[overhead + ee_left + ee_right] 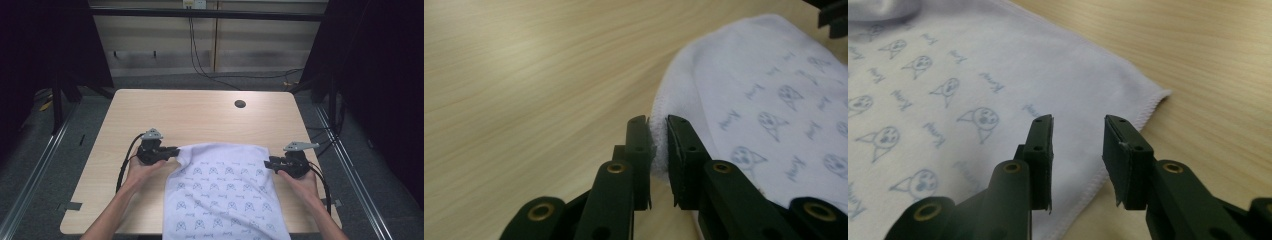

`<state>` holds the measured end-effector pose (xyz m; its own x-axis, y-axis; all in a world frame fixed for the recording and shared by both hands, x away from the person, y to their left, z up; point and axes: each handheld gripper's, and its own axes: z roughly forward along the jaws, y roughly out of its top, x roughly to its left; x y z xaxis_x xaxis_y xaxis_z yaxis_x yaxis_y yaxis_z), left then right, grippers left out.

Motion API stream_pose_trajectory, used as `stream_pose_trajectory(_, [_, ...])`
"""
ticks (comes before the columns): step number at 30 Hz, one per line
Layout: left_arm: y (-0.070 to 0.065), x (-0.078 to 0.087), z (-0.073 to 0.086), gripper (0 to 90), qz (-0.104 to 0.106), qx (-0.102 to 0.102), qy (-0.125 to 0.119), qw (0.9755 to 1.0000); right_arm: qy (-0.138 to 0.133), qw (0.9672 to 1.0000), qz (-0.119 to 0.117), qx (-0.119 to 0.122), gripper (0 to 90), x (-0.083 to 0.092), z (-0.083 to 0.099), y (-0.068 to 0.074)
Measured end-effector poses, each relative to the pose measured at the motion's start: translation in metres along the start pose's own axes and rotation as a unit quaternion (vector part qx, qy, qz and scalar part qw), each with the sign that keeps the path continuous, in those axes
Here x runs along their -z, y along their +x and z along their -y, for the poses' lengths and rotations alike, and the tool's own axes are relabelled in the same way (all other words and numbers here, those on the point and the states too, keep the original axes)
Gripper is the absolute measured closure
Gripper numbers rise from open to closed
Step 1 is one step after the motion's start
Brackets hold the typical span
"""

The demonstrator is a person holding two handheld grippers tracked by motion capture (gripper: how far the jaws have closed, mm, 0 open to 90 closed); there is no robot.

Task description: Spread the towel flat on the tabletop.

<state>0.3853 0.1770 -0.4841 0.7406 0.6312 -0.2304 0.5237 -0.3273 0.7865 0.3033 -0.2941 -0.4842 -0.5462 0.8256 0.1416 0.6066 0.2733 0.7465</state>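
A white cloth [220, 185] printed with small blue faces lies on the wooden table [200, 115], its near part hanging over the front edge. My left gripper [175, 150] is at the cloth's far left corner. In the left gripper view the gripper [657, 127] is shut on the cloth [774, 100], with the hemmed edge pinched between the jaws. My right gripper [267, 162] is at the cloth's far right corner. In the right gripper view this gripper [1078, 127] stands open just above the hem of the cloth [973, 65], and its pads do not touch the fabric.
A round dark cable hole [240, 104] sits in the tabletop at the back right. Bare wood stretches behind and to the left of the cloth. Cables [210, 72] trail on the floor beyond the table, and metal rails run along both sides.
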Motion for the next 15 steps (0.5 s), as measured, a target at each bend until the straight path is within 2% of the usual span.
stream_pose_trajectory(1, [0.004,0.001,0.0,74.9,-0.003,0.006,-0.001,1.0,-0.002,1.0,0.002,-0.002,65.4,0.0,-0.001,-0.002])
stream_pose_trajectory(2, [0.006,0.004,0.0,68.1,-0.018,0.014,-0.003,0.9997,-0.004,1.0,0.003,-0.003,65.4,-0.001,-0.003,-0.005])
stream_pose_trajectory(3, [0.008,0.007,0.0,67.5,-0.019,0.016,-0.01,0.9997,-0.006,1.0,0.005,-0.004,65.4,-0.001,-0.005,-0.007])
stream_pose_trajectory(6, [0.015,0.014,0.0,66.4,-0.053,0.023,-0.02,0.9981,-0.009,0.9999,0.01,-0.009,65.4,-0.006,-0.01,-0.014])
stream_pose_trajectory(8, [0.02,0.017,0.001,65.9,-0.043,0.036,-0.027,0.9981,-0.014,0.9997,0.012,-0.014,65.4,-0.012,-0.012,-0.019])
stream_pose_trajectory(10, [0.019,0.013,0.004,66.7,-0.03,0.025,-0.016,0.9991,-0.008,0.9998,0.014,-0.01,65.2,-0.017,-0.014,-0.022])
stream_pose_trajectory(11, [0.017,0.01,0.004,64.3,-0.023,0.017,-0.008,0.9996,-0.01,0.9998,0.013,-0.007,65.1,-0.019,-0.018,-0.023])
stream_pose_trajectory(12, [0.014,0.006,0.005,64.3,-0.025,0.009,0.0,0.9996,-0.01,0.9998,0.013,-0.007,64.9,-0.019,-0.018,-0.023])
stream_pose_trajectory(15, [0.009,-0.008,0.005,54.4,-0.02,0.003,0.017,0.9997,-0.02,0.9997,0.009,-0.008,62.6,-0.021,-0.024,-0.026])
